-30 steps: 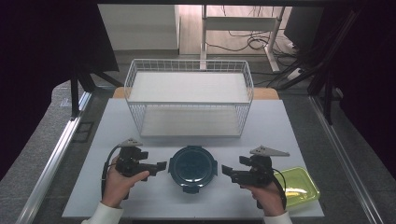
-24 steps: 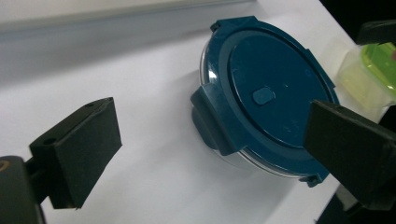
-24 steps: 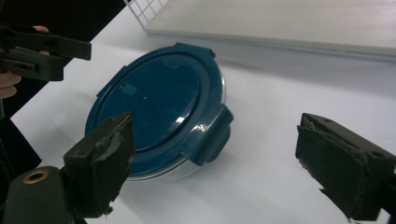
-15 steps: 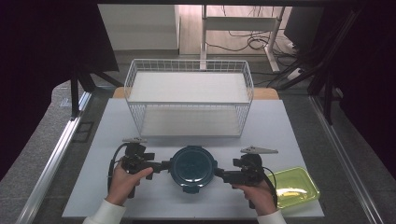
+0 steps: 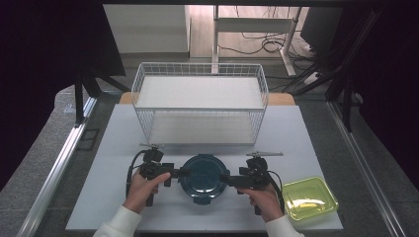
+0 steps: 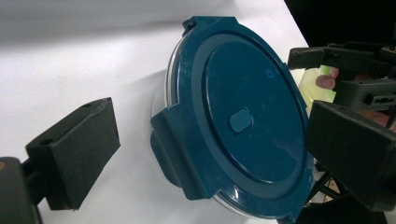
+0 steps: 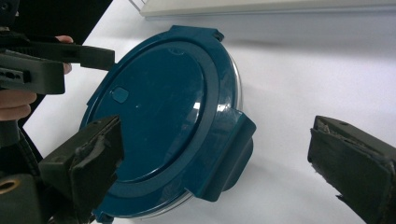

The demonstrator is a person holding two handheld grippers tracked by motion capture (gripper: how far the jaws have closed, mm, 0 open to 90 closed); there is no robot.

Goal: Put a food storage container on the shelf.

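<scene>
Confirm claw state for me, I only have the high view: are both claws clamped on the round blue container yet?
Observer: No. The left gripper view shows the left claw open, with a side latch of the blue lid between its jaws, untouched.
Operator: Right side?
Observer: The right claw has just been opening. The opposite latch sits between its jaws, pads clear of it.
Operator: Latches up or down?
Observer: Both are folded down against the container's side.
</scene>
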